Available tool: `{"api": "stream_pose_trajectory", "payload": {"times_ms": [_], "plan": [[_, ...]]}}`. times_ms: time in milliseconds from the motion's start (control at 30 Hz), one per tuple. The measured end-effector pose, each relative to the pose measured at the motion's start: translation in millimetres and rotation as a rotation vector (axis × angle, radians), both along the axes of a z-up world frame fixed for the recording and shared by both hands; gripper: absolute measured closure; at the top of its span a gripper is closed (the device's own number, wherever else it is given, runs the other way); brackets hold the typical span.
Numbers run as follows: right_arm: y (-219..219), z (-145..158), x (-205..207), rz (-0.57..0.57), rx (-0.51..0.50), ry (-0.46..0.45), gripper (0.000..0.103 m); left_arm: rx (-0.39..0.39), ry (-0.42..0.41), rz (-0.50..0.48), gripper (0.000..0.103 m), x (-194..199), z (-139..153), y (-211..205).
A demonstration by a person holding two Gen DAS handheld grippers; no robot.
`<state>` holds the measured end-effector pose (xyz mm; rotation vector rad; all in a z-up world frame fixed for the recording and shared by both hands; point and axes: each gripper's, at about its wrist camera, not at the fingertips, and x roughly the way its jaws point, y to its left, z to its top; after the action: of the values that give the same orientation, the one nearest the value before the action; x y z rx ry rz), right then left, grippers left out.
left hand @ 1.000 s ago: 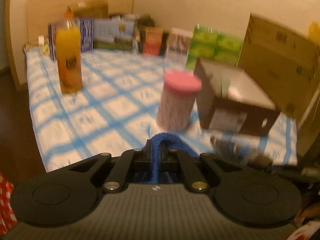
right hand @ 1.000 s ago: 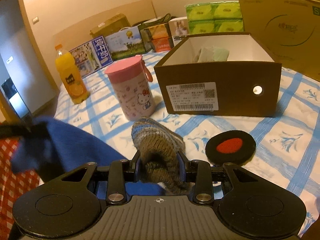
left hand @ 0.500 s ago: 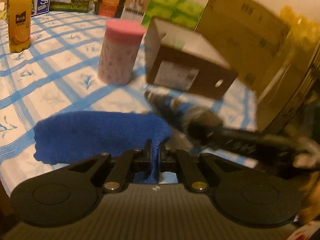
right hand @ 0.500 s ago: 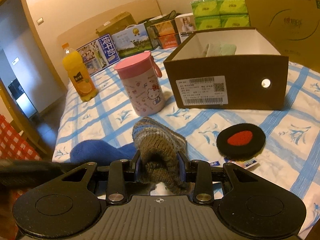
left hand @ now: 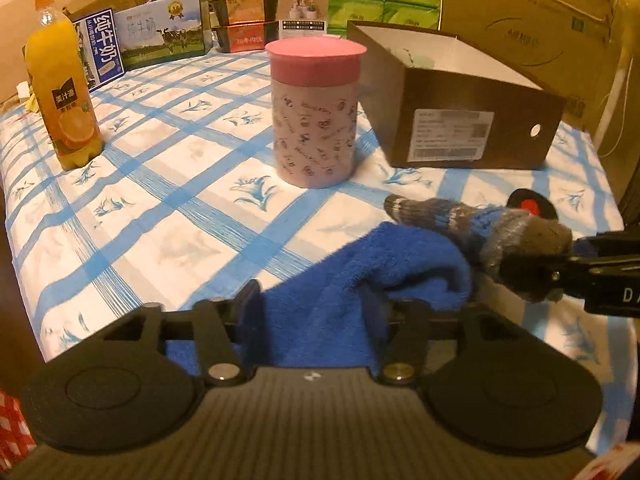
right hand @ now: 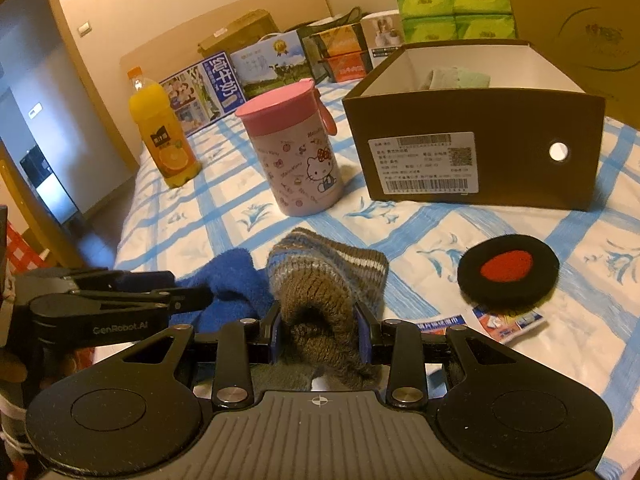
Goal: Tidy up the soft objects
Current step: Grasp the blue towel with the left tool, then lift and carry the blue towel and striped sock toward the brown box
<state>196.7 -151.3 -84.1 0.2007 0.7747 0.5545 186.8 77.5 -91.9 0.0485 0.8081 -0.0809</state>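
A: Far left on the bed [left hand: 168, 184], what's standing there?

B: A juice bottle [left hand: 62, 92], upright on the blue-checked sheet. Behind it, milk cartons [left hand: 160, 36] line the back edge.

A: And nearer the middle?

B: A pink-lidded cup [left hand: 314, 114], upright, well apart from the bottle. In front of it, at the near edge, lies the blue towel [left hand: 360, 280], bunched up. The left hand-held gripper [left hand: 312, 312] has its jaws spread wide with the towel's fold between them; they are not pinching it.

A: Where's the sock?

B: The striped sock [right hand: 320, 284] stretches across the sheet, touching the towel's right side. Its grey end is clamped in the right hand-held gripper [right hand: 320, 336], whose jaws are pressed tight on the knit.

A: Further right?

B: A brown shoebox [right hand: 472, 136], open on top, with something pale green folded inside. In front of it, a round black pad [right hand: 508, 270] with a red centre lies flat on the sheet, just right of the sock, partly over a small packet [right hand: 504, 322]. Behind the box are green tissue packs [right hand: 456, 10] and a large carton [right hand: 580, 20].
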Motion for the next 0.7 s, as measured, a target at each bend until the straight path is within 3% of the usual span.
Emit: {"api": "stream_pose_trajectory", "payload": {"times_ms": [167, 367, 467, 533, 600, 700], "plan": [[12, -8, 10, 0.022, -0.024, 0.003, 0.067, -0.021, 0.041, -0.017, 0.029, 14, -13, 10], [15, -18, 12, 0.029, -0.032, 0.021, 0.067, -0.163, 0.099, 0.004, 0.029, 18, -28, 17], [14, -20, 12, 0.026, -0.031, 0.030, 0.067, -0.175, 0.101, 0.010, 0.030, 16, -28, 14], [14, -20, 12, 0.026, -0.030, 0.031, 0.067, -0.179, 0.100, 0.006, 0.040, 15, -27, 13], [13, -20, 12, 0.027, -0.032, 0.029, 0.067, -0.203, 0.097, -0.013, 0.064, 13, -25, 11], [14, -19, 11, 0.026, -0.032, 0.027, 0.067, -0.185, 0.082, -0.031, 0.080, 8, -21, 3]]}}
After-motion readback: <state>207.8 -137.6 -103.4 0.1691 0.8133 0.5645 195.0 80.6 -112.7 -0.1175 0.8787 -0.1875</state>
